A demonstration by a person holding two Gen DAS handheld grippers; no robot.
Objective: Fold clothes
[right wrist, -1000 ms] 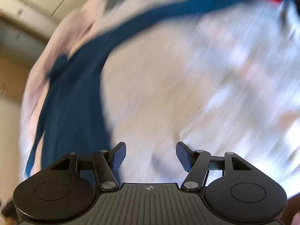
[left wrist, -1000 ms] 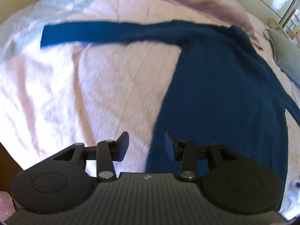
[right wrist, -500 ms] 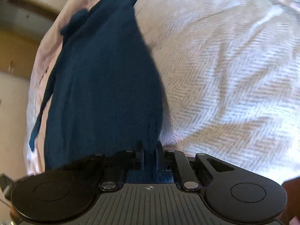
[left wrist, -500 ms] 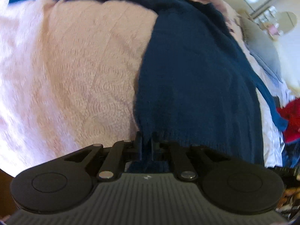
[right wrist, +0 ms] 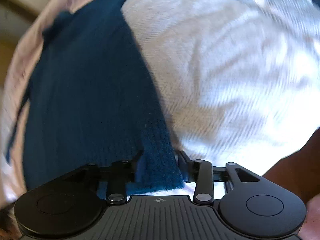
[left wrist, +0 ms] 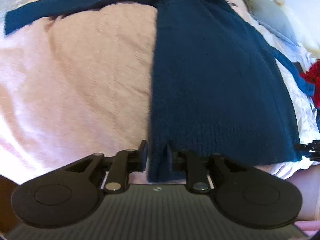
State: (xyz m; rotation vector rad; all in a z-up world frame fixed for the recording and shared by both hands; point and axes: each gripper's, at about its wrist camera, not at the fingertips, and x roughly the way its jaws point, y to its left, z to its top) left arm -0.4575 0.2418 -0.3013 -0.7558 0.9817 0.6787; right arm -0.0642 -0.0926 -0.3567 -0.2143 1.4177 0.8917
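L tool: my left gripper (left wrist: 155, 156), bottom middle of the left pic. Jaws a bit apart now w/ the hem corner between them. They were pinched tight a moment ago & have just been opening. Left pad looks off the cloth; right pad is against a small tuck, can't tell if it presses.

R tool: my right gripper (right wrist: 160, 164), bottom middle of the right pic. Jaws spread wider than the left ones, a thick strip of hem between them. These were squeezed shut half a sec ago too & have just been opening. Pads look clear of the knit.

Thing: blue sweater (left wrist: 216, 76), lying flat. In the left pic it fills the middle & right; in the right pic it fills the left half.

Sleeve: one long sleeve (left wrist: 66, 8) lies straight out across the top left of the left pic. Other sleeve hangs off toward the right edge.

Under it: pink blanket (left wrist: 76, 76) on the left side, white cover (right wrist: 230, 70) on the right side.

Far off: red cloth (left wrist: 314, 76) at the right edge, not part of this step I think.

What changed: both tools came in from above the bed, grabbed the bottom hem, now loosen.

What it means: prob I tugged the hem to smooth it. Sweater looks flat & ready, no fold made yet. Next I guess: sleeves in first.
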